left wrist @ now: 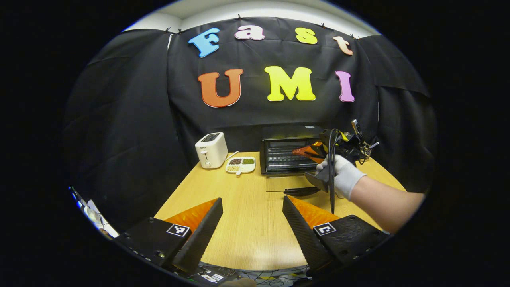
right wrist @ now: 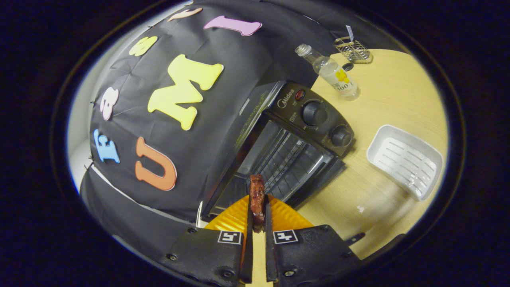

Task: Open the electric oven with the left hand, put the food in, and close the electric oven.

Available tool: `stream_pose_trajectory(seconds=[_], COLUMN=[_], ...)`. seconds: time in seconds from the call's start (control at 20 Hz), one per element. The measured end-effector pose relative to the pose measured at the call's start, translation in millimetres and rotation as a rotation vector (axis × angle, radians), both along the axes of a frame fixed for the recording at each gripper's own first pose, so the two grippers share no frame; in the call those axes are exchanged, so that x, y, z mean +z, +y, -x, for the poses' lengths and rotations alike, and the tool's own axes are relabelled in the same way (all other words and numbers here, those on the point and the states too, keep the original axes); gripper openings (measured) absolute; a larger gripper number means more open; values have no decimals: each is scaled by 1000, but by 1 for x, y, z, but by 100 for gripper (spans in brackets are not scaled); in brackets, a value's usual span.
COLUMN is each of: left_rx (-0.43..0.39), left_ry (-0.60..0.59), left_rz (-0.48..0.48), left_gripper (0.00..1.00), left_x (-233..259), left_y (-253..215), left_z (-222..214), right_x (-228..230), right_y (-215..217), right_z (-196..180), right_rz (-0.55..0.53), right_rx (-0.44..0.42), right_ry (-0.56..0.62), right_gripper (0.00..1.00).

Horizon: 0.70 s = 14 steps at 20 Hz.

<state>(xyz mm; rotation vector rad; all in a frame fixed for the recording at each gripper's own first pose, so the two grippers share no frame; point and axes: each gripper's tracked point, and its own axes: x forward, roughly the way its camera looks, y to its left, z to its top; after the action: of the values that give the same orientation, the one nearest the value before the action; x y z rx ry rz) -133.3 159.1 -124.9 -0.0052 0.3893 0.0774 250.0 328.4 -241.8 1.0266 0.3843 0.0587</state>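
The black electric oven (left wrist: 285,153) stands at the table's back, its glass door (left wrist: 285,183) folded down flat. In the left gripper view my left gripper (left wrist: 253,211) hovers open over the table's near side, well short of the oven, nothing between its fingers. A gloved hand (left wrist: 342,175) holds my right gripper (left wrist: 310,153) at the oven's mouth. In the right gripper view that gripper (right wrist: 258,209) is shut on a reddish-brown strip of food (right wrist: 257,187), tilted, just in front of the oven (right wrist: 314,115) and its wire rack (right wrist: 285,159).
A white toaster (left wrist: 211,149) and a divided dish (left wrist: 240,164) of grains sit left of the oven. Right of it lie a white slotted tray (right wrist: 404,159), a clear bottle (right wrist: 332,73) and a small wire holder (right wrist: 352,50). The wooden table (left wrist: 247,235) edge is near.
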Motion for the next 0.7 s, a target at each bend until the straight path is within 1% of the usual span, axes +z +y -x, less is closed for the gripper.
stream_pose_trajectory(seconds=[0.2, 0.35, 0.45, 0.55, 0.6, 0.65, 0.7], left_rx=[40, 64, 82, 87, 82, 76, 69], left_ry=[7, 28, 38, 64, 72, 70, 62], left_rz=[3, 3, 2, 15, 21, 26, 24], left_gripper=[96, 96, 97, 97, 97, 96, 97], left_x=[7, -1, -9, -19, -23, -22, -19], left_y=[14, 20, 26, 25, 23, 21, 19], left_z=[0, 4, 2, 2, 2, 2, 0], right_x=[-16, -26, -32, -36, -36, -37, -36], right_y=[7, 2, 1, 1, 5, 4, 1], right_z=[-42, -62, -66, -65, -65, -64, -63], right_rz=[-14, 50, 105, 115, 118, 141, 171], right_rx=[-70, -111, -120, -115, -108, -106, -108], right_ry=[-29, -47, -54, -47, -49, -49, -56], right_gripper=[16, 16, 17, 20, 20, 26, 22])
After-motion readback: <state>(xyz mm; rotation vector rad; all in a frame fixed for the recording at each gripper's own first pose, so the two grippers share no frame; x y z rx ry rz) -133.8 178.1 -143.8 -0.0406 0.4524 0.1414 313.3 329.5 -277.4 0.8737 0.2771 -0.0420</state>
